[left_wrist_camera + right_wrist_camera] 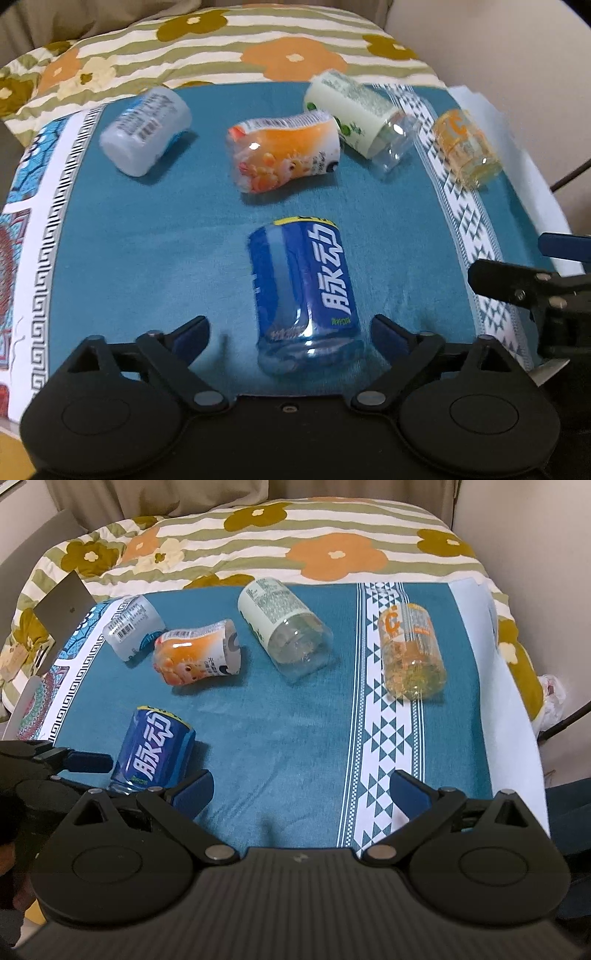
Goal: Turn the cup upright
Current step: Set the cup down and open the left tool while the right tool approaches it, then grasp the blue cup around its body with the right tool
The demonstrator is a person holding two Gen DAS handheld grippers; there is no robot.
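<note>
Several plastic cups lie on their sides on a teal cloth [147, 258]. The blue-labelled cup [304, 291] lies nearest, its clear base between the open fingers of my left gripper [290, 330], which are apart from it. It also shows in the right wrist view [153, 753]. Behind it lie an orange cup [284, 153], a frosted white cup [147, 131], a cream-labelled clear cup [358, 118] and a yellow-orange cup [465, 147]. My right gripper [301, 794] is open and empty over the cloth, right of the blue cup.
The teal cloth [295, 720] has a white patterned band [388, 720] on the right and a patterned border on the left. A flowered quilt [295, 535] lies behind it. The right gripper's body shows at the right edge of the left wrist view [535, 291].
</note>
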